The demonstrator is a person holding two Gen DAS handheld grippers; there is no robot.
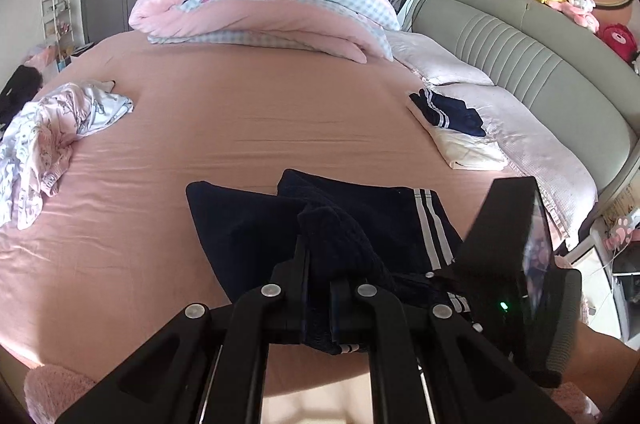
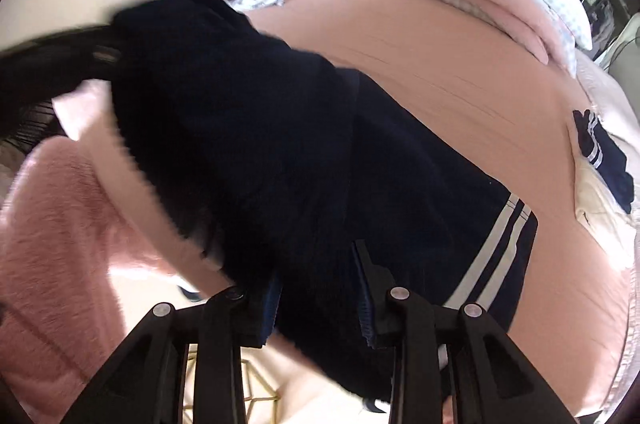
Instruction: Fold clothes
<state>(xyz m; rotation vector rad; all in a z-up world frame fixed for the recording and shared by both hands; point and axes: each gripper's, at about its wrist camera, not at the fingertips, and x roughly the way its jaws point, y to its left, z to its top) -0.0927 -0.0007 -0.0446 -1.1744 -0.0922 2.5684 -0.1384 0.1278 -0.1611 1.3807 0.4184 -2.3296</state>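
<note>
Navy fabric with two white side stripes, a pair of sports trousers, lies part spread on the pink bed sheet close to the bed's near edge, with its near end lifted off the sheet. The left tongs are closed tight on a bunched fold of that dark cloth, and the right tongs are likewise pinched on the same garment near the striped hem, with cloth filling the narrow gap between the fingers. Gripping at two separate points likely keeps one edge stretched, so the fabric can be laid down flat for the next fold instead of crumpling. In the right wrist view the garment is motion-blurred and drapes from the tongs down onto the sheet. A finished stack, a folded navy striped item on a folded white garment, sits toward the bed's right edge beside the grey headboard, probably placed there to keep the working area free. An unfolded floral pile waits at the left edge, and a rolled pink quilt lies along the far edge.
</note>
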